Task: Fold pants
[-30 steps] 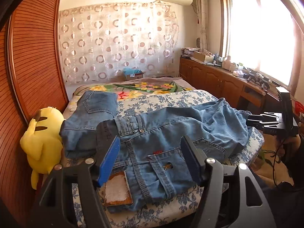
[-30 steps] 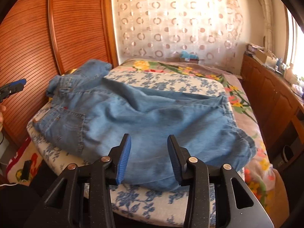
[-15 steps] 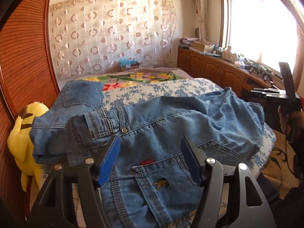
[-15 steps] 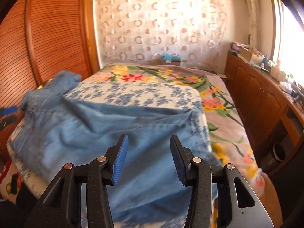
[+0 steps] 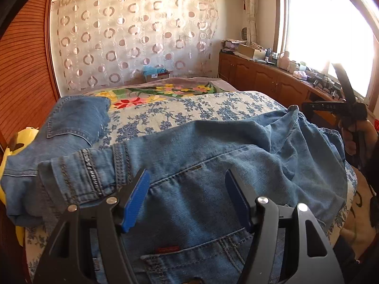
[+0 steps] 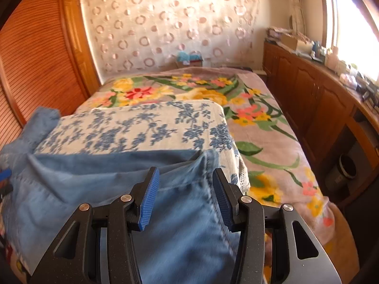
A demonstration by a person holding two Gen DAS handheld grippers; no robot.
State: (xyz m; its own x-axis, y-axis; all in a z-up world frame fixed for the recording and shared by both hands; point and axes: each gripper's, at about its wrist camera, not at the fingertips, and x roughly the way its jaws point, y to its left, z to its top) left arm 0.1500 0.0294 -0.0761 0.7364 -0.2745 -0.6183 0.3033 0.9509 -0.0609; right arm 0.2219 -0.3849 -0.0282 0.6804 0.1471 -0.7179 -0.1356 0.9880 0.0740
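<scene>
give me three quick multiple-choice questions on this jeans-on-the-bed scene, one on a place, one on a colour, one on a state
1. Where is the yellow plush toy?
A. on the window counter
B. at the bed's left edge beside the wooden panel
C. on the flowered blanket

2. What colour are the claw pads?
A. blue
B. red
C. green

3. What state is the left claw in?
A. shut on the waistband
B. shut on nothing
C. open over the jeans

Answers:
1. B, it peeks out past the denim at the left edge.
2. A, both pads show blue.
3. C, denim lies in the gap with neither pad pressing it.
</scene>
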